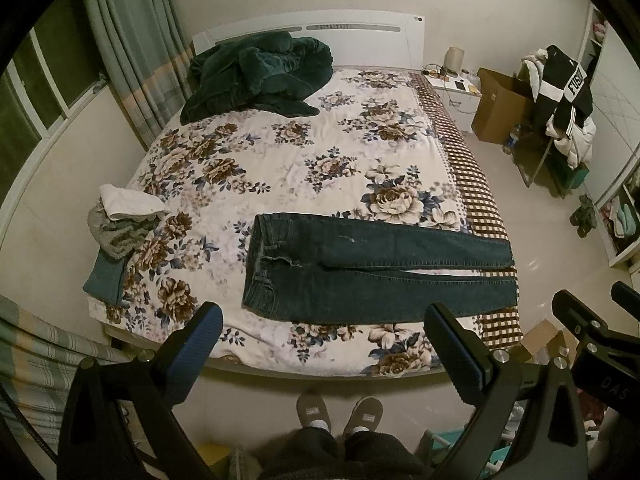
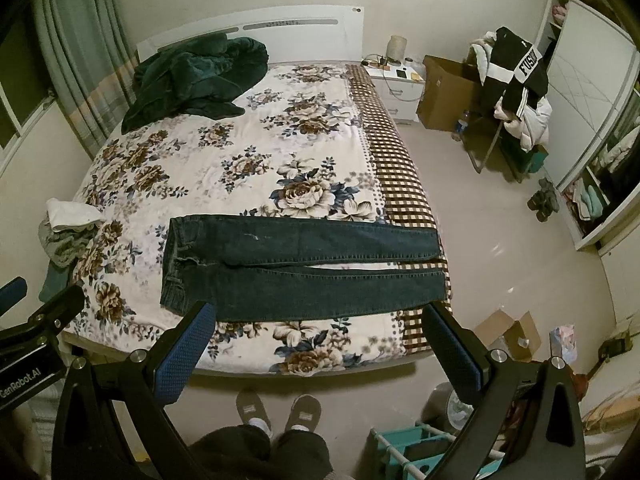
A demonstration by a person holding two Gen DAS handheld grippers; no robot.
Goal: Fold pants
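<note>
Dark blue jeans [image 1: 360, 264] [image 2: 300, 272] lie flat across the near part of the floral bedcover [image 1: 280, 160] [image 2: 224, 160]. The waist is to the left, and the two legs run side by side to the bed's right edge. My left gripper [image 1: 323, 314] hangs open over the bed's near edge, with nothing between its blue-padded fingers [image 1: 210, 320]. My right gripper [image 2: 320, 314] is also open and empty, held level with the left one. Neither touches the jeans.
A green blanket [image 1: 256, 76] is heaped by the headboard. A clothes pile [image 1: 120, 216] sits on the bed's left edge. A chair with jackets [image 1: 560, 96] and a cardboard box [image 1: 500, 104] stand at the right. The person's slippers [image 1: 340, 412] are below me, beside a teal rack [image 2: 420, 452].
</note>
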